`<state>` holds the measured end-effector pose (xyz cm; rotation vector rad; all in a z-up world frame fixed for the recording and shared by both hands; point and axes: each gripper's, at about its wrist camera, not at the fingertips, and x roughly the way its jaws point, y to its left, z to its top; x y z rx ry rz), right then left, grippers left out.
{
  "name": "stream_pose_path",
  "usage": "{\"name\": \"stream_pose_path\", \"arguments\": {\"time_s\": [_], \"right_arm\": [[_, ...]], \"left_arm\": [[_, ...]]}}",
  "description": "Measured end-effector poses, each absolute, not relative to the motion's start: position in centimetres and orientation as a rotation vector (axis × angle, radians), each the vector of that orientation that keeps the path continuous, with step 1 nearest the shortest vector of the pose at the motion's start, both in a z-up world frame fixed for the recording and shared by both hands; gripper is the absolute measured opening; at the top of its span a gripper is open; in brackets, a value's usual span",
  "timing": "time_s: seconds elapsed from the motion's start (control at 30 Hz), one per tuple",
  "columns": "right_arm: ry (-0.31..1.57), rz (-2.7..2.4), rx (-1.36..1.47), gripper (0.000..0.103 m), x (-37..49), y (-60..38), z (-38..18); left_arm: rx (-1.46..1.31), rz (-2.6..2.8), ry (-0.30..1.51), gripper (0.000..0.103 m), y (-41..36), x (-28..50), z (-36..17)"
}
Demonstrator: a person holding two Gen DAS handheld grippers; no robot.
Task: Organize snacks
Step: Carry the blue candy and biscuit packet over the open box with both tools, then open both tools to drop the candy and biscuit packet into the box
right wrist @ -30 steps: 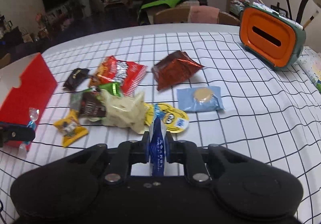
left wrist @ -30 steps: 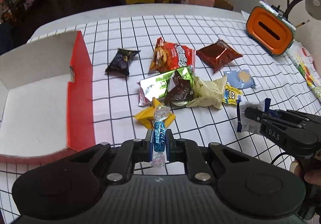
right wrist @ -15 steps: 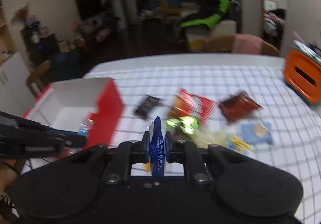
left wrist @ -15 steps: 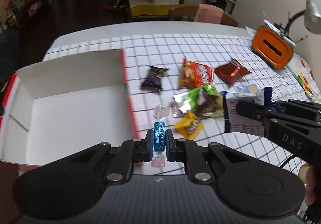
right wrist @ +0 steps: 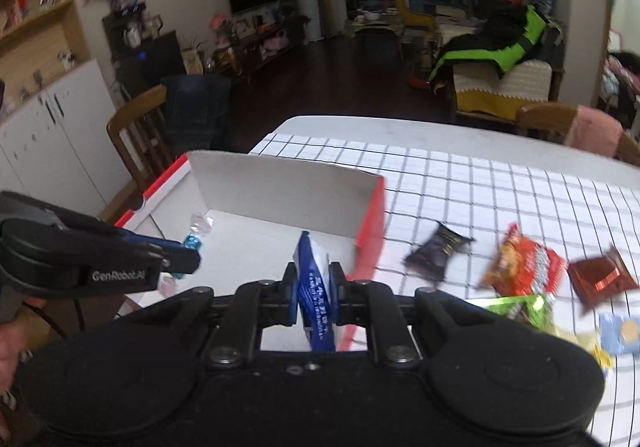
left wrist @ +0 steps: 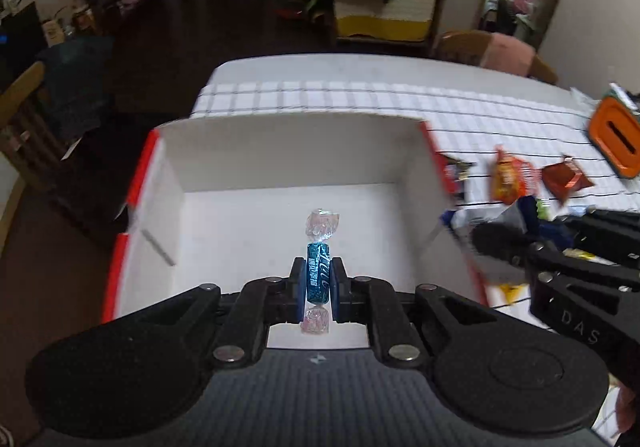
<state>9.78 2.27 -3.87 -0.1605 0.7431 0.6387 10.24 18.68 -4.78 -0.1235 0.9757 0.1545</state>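
Position of each held snack over the open box point(left wrist: 288, 151) governed the coming release. We held the left tool point(left wrist: 318, 289) clenched on a blue twist-wrapped candy point(left wrist: 318, 275), and its long axis ran forward along the fingers, one clear twisted end ahead of the tips and the other behind them. Directly ahead of and below that tool lay the white box floor, with the far wall ahead and the red-edged side walls to either side. We judged the candy to sit inside the box outline, so parting the jaws should drop it onto the floor.

We held the right tool point(right wrist: 314, 297) clenched on a blue and white packet point(right wrist: 314, 287), which stood on edge between the fingers with its long axis pointing forward and up. The box's red near corner point(right wrist: 370, 235) lay just ahead and slightly right of this tool, so the packet hung close to the rim, not clearly inside. We judged the left tool the better placed; the right needed a small shift to its left.

Remaining snacks, among them a dark wrapper point(right wrist: 438, 249) and a red bag point(right wrist: 520, 267), lay on the table point(right wrist: 480, 183) to the right of the right tool, apart from the box.
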Motion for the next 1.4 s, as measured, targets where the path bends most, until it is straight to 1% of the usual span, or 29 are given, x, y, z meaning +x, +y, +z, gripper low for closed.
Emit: {"name": "stream_pose_path", "arguments": {"time_s": [0.2,0.23,0.37,0.57,0.73,0.8,0.83,0.87,1.0,1.1,1.3,1.4], "right_arm": [[0.679,0.638,-0.262,0.015,10.4,5.7,-3.9],[0.671,0.648,-0.274,0.012,10.4,6.2,-3.8],[0.664,0.687,-0.327,0.011,10.6,8.2,-4.4],[0.777,0.715,-0.302,0.011,11.7,8.7,-7.2],[0.824,0.703,-0.278,0.012,11.6,8.1,-7.9],[0.842,0.702,-0.265,0.015,11.6,7.8,-8.0],[0.850,0.703,-0.259,0.019,11.6,7.6,-8.1],[0.855,0.702,-0.255,0.021,11.5,7.7,-8.2],[0.871,0.702,-0.228,0.024,11.2,7.2,-8.4],[0.867,0.702,-0.205,0.029,11.0,6.4,-7.9],[0.835,0.704,-0.170,0.044,10.3,5.1,-6.5],[0.816,0.704,-0.147,0.053,10.0,4.2,-5.7]], "left_arm": [[-0.127,0.209,1.005,0.012,22.1,10.7,-6.3],[-0.124,0.213,1.007,0.012,22.4,10.7,-6.5],[-0.118,0.216,1.018,0.012,23.1,10.9,-7.2],[-0.085,0.206,1.051,0.012,23.1,11.4,-8.6],[-0.077,0.196,1.085,0.012,22.9,11.4,-9.7],[-0.078,0.193,1.095,0.012,22.9,11.4,-10.1],[-0.082,0.190,1.098,0.012,22.9,11.3,-10.2],[-0.085,0.187,1.099,0.012,22.9,11.4,-10.3],[-0.099,0.183,1.104,0.012,22.8,11.3,-10.3],[-0.095,0.178,1.087,0.012,22.5,11.1,-9.7],[-0.091,0.153,1.058,0.012,21.2,10.7,-8.2],[-0.086,0.142,1.044,0.012,20.3,10.5,-7.5]]}}
